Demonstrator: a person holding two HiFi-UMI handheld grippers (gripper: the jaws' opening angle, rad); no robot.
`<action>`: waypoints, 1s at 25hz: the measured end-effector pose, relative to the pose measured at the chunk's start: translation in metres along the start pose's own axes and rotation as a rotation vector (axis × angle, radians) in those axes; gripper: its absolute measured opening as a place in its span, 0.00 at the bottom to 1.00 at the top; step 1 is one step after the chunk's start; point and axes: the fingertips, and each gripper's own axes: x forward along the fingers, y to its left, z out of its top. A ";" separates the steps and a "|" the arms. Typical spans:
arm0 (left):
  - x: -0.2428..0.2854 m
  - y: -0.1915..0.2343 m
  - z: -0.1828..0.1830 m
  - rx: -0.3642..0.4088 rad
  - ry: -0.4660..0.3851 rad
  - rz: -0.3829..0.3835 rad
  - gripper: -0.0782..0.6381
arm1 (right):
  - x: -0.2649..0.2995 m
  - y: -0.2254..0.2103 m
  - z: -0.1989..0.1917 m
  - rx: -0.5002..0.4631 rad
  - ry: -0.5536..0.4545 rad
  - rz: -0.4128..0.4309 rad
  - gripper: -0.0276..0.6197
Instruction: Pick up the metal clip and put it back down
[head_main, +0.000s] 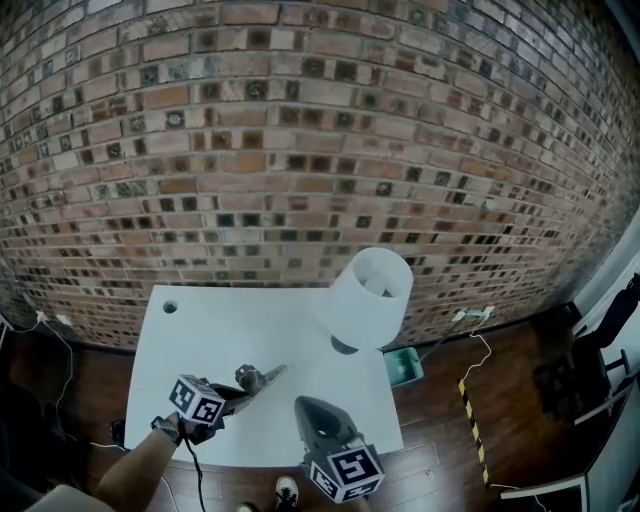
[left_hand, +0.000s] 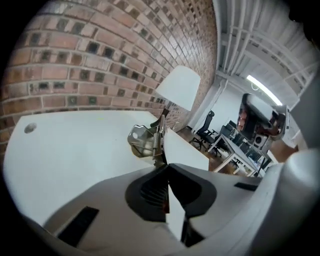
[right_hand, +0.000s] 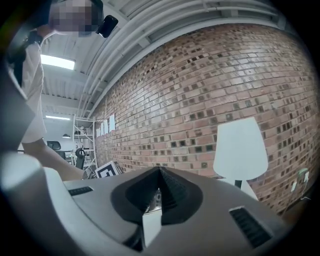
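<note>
Brick filled the far wall (head_main: 300, 130) in the head view, behind a white table (head_main: 230, 330). A lamp (head_main: 365, 297) with a white shade stood at the table's far right. Over the near left part of the table, the left gripper (head_main: 258, 382) pointed right with the metal clip (head_main: 249, 378) at its tip. The right gripper (head_main: 312, 408) hung at the near edge, right of the left one and pointing away from the person.

In the left gripper view, the left gripper (left_hand: 162, 161) had its jaws pressed together on one thin edge of the metal clip (left_hand: 146, 140). The clip stuck out beyond them over the table (left_hand: 75, 150). Whether it touched the tabletop could not be told. The lamp (left_hand: 179, 88) stood beyond it.

In the right gripper view, the right gripper (right_hand: 159, 194) had its jaws closed together with nothing held, facing the brick wall (right_hand: 200, 90) and the lamp (right_hand: 241, 147).
</note>
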 end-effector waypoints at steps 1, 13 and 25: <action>0.008 0.005 -0.004 -0.031 0.018 -0.018 0.15 | 0.000 -0.003 -0.003 0.003 0.006 -0.001 0.02; 0.065 0.053 -0.033 -0.246 0.148 -0.151 0.15 | 0.006 -0.046 -0.040 0.060 0.080 -0.053 0.02; 0.085 0.068 -0.056 -0.308 0.268 -0.124 0.17 | 0.026 -0.064 -0.055 0.110 0.100 -0.069 0.02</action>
